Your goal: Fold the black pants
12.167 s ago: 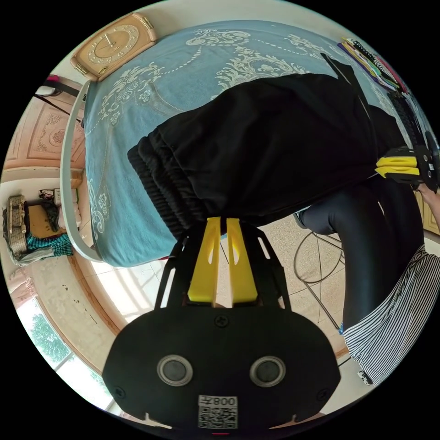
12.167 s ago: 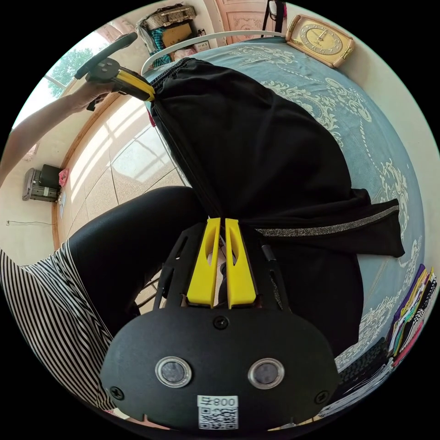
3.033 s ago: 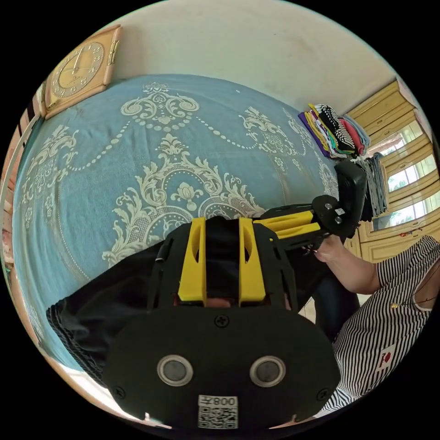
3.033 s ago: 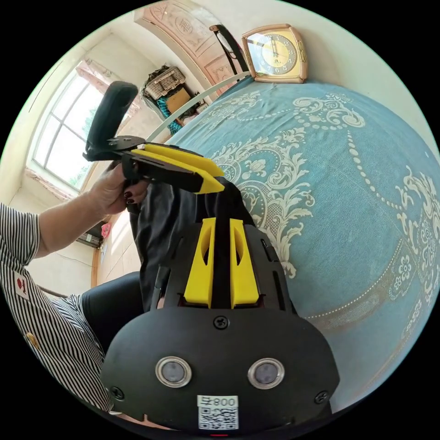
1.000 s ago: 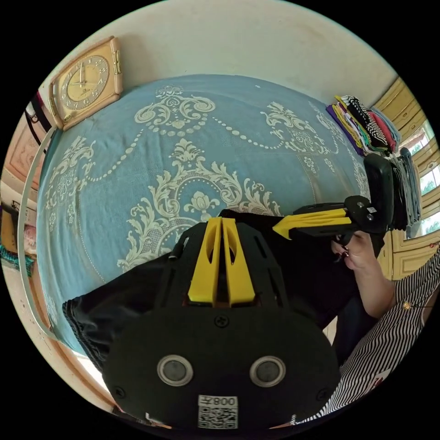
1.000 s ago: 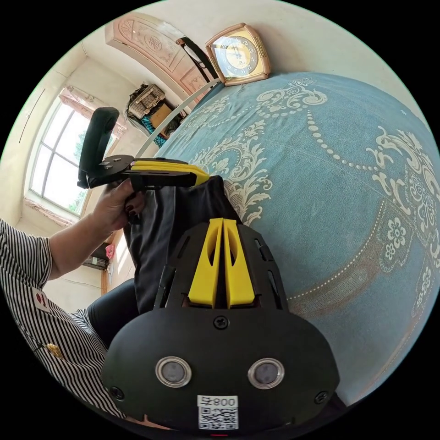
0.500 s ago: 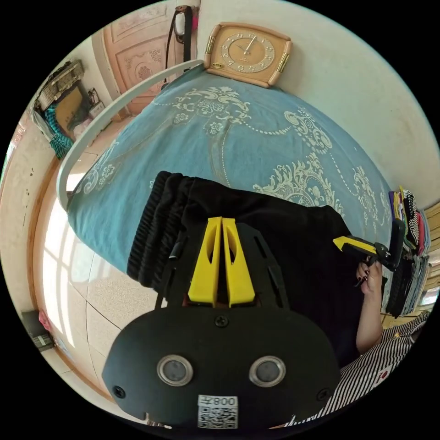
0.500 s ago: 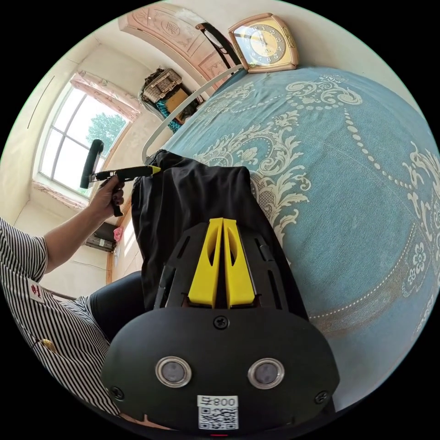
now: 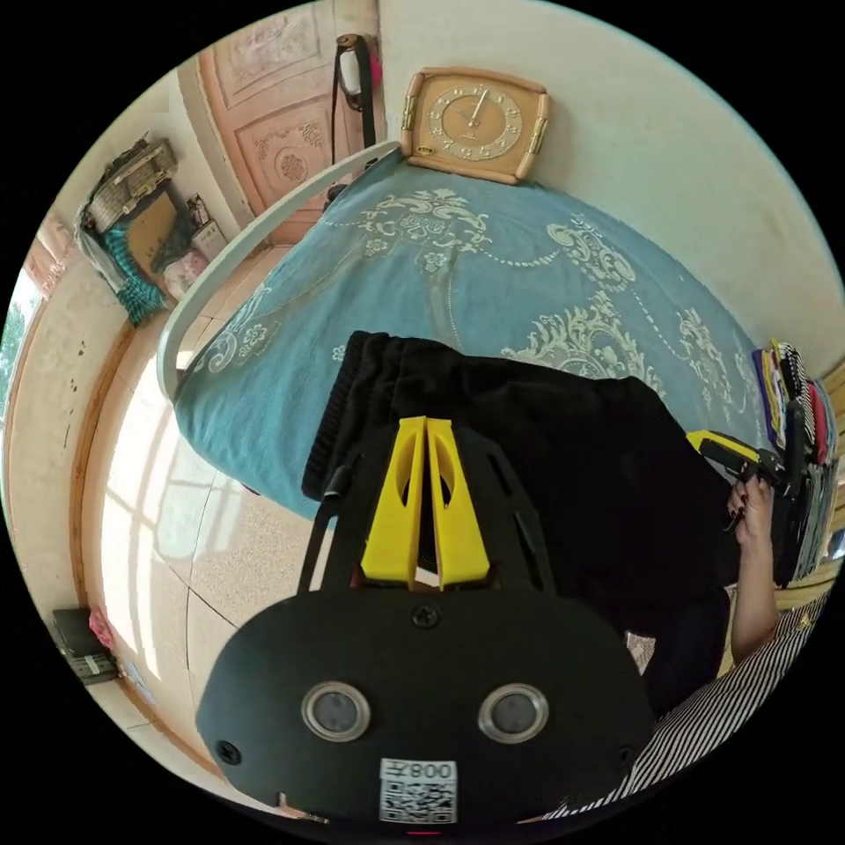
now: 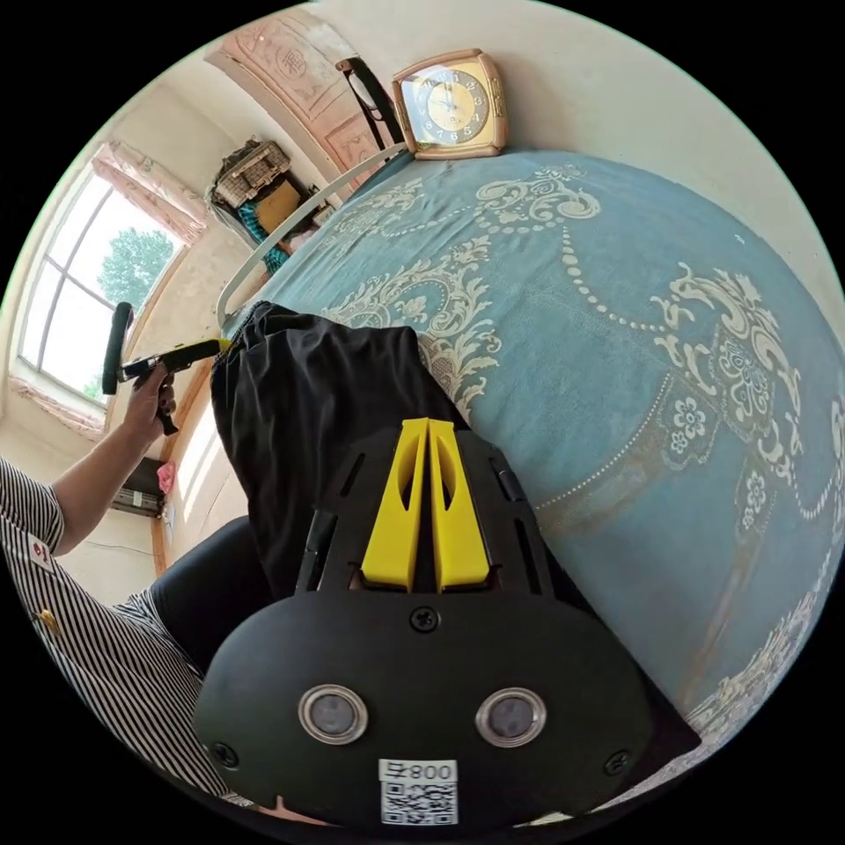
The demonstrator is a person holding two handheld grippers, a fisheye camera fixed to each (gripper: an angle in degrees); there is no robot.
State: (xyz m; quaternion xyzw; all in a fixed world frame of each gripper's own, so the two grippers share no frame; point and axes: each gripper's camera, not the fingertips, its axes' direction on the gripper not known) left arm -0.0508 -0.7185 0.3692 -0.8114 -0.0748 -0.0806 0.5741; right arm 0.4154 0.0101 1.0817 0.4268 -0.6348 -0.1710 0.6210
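The black pants point(image 9: 563, 458) lie folded along the near edge of the blue patterned bed cover point(image 9: 458, 255), elastic waistband towards the white bed rail. My left gripper point(image 9: 427, 424) is shut on the cloth just behind the waistband. In the right gripper view the pants point(image 10: 308, 396) stretch from my right gripper point(image 10: 429, 424), shut on their near end, to the left gripper point(image 10: 216, 348) held in a hand at the waistband corner. The right gripper point(image 9: 704, 440) also shows at the pants' far end, in a hand.
A clock point(image 9: 475, 123) leans on the wall at the bed's far side. Stacks of folded clothes point(image 9: 792, 396) sit at the bed's right end. The white bed rail point(image 9: 238, 255) curves round the left end, above tiled floor point(image 9: 158, 493). The person's leg point(image 10: 202, 572) is beside the bed.
A second ago the two grippers were close together on the pants; they have since moved apart, drawing the folded pants out flat along the bed's edge.
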